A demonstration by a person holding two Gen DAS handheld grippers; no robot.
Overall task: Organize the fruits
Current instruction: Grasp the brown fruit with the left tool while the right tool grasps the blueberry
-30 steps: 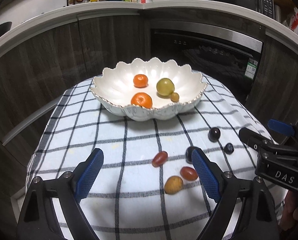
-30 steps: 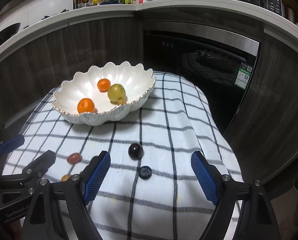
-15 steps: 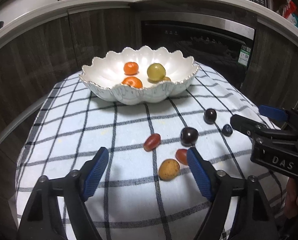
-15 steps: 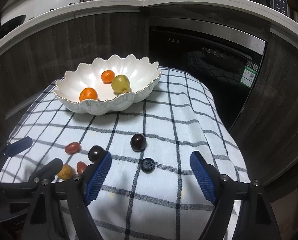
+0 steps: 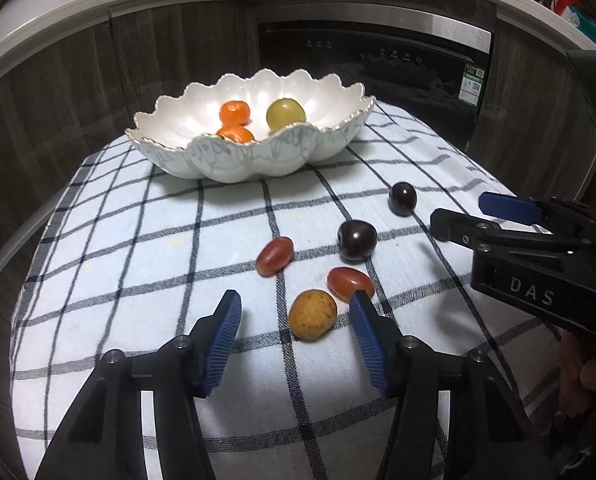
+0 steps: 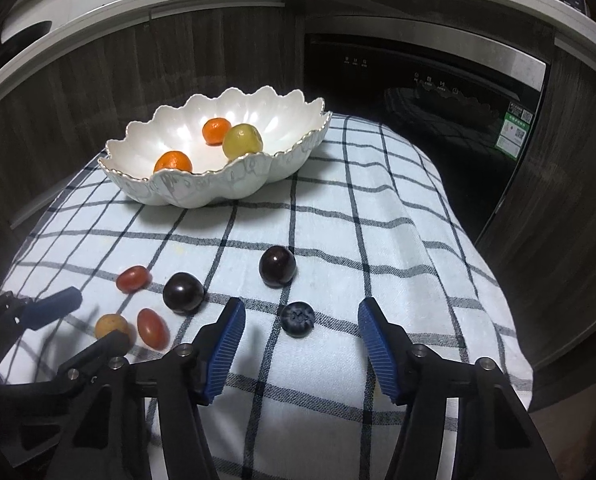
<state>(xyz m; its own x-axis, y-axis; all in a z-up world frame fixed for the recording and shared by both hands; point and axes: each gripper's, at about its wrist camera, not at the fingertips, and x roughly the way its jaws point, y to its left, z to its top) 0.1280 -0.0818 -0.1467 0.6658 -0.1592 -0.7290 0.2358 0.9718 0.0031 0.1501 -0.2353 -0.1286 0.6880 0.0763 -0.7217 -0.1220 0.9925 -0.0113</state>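
1. Left wrist view: the left gripper (image 5: 296, 316) has its blue fingers (image 5: 225, 340) apart, and they have just been closing. The small yellow-brown fruit (image 5: 312, 313) lies between them on the checked cloth (image 5: 138, 280), but no finger touches it yet.
2. The right-hand finger stands just beside a red grape (image 5: 350, 282). I judge it should slide between the two fruits, so that only the yellow one is pinched.
3. Right wrist view: the right gripper (image 6: 301, 330) is also apart and has just been closing, around a blueberry (image 6: 297, 318) that it does not touch.
4. Both fruits are soft and round. A slow, gentle squeeze at the widest part should stop them from rolling or bruising.
5. Further on lie a second red grape (image 5: 275, 256) and two dark cherries (image 5: 356, 239) (image 5: 403, 199).
6. At the far end of the worktop stands the white scalloped bowl (image 5: 258, 160), holding two small oranges (image 5: 234, 113) and a green fruit (image 5: 286, 114). I judge it to be the destination.
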